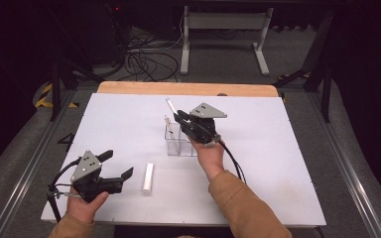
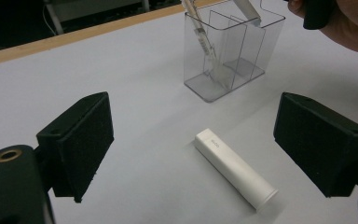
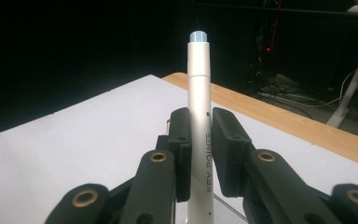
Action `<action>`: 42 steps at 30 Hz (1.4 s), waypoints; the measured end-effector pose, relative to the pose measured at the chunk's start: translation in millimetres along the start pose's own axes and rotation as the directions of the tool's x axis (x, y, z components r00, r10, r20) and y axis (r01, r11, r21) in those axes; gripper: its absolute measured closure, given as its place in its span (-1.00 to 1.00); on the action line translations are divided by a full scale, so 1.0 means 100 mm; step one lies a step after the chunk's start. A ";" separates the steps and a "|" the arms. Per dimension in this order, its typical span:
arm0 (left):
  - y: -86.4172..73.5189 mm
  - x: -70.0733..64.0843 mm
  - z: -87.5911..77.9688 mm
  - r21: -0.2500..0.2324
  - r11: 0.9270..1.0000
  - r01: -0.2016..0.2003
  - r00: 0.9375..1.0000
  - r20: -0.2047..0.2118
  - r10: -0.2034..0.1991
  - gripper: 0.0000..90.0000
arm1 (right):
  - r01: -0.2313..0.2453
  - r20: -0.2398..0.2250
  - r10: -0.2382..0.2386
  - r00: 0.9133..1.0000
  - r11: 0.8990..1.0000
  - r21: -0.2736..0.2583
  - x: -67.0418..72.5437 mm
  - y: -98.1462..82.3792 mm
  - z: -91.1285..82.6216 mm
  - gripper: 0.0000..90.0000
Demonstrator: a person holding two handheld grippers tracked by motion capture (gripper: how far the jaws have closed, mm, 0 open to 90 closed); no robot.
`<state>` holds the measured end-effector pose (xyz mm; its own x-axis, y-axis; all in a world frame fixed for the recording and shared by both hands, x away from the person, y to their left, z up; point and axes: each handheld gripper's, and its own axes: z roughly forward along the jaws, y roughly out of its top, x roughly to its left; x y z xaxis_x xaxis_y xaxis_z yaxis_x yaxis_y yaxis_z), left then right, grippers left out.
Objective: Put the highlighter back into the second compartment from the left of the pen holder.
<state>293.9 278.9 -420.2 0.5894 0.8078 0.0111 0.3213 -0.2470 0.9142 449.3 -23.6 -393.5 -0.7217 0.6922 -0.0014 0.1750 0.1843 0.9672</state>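
1. High view: your right gripper [image 1: 181,118] hangs over the clear plastic compartment holder [image 1: 179,141] near the table's middle, its jaws clamped on a slim white pen [image 1: 170,105] that juts up and away from you at a slant. Your left gripper [image 1: 118,166] rests low at the near left with its jaws spread and nothing between them. A short white cylindrical cap [image 1: 149,178] lies flat on the white table [image 1: 278,163] just to that gripper's right, its long axis running roughly away from you. Your left hand is plainly the nearer one to it.

2. Left gripper view: the cap [image 2: 235,167] lies ahead, between the lines of the two parted pads and touching neither. Its long axis runs diagonally across the gap, so I judge you need a wrist turn to bring the pads across its width. The holder [image 2: 230,51] stands beyond, with a thin stick already leaning in one compartment.

3. Right gripper view: the pen [image 3: 199,121] stands upright between the closed pads, its pale blue tip uppermost, printed lettering along the barrel.
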 end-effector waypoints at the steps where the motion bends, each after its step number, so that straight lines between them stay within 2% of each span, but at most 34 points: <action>1: 0.00 0.00 0.00 0.000 1.000 0.000 1.000 0.000 0.000 -0.72 | -0.002 0.001 0.002 1.000 1.000 0.001 0.00 -0.01 0.00 0.74; 26: 0.00 0.01 0.00 0.002 1.000 -0.007 1.000 -0.003 0.007 -0.72 | -0.005 0.011 0.005 1.000 1.000 0.027 -0.03 -0.09 0.00 0.72; 27: 0.00 0.00 0.00 0.001 1.000 0.001 1.000 0.000 -0.001 -0.72 | -0.003 0.009 0.003 1.000 1.000 0.028 -0.04 -0.09 -0.01 0.68; 30: 0.00 0.00 -0.01 -0.005 1.000 -0.003 1.000 -0.003 0.003 -0.72 | -0.020 -0.003 0.020 1.000 1.000 0.023 -0.06 -0.07 -0.07 0.30; 34: 0.00 0.00 0.00 0.003 1.000 -0.005 1.000 -0.002 0.005 -0.72 | 0.019 -0.017 -0.019 1.000 1.000 0.020 -0.07 -0.01 -0.19 -0.12; 37: 0.00 -0.01 0.00 -0.003 1.000 0.002 1.000 -0.003 -0.002 -0.72 | 0.039 -0.032 -0.039 0.999 0.999 0.006 -0.07 0.04 -0.29 -0.30; 42: 0.01 -0.01 0.01 0.005 1.000 0.010 1.000 0.001 -0.010 -0.74 | 0.044 -0.064 -0.044 0.997 0.999 -0.001 -0.08 0.10 -0.44 -0.47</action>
<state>294.1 277.3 -420.0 0.5869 0.8096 0.0013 0.3312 -0.2416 0.9121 427.6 -58.4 -373.2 -0.7699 0.6376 -0.0274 0.1426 0.2137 0.9664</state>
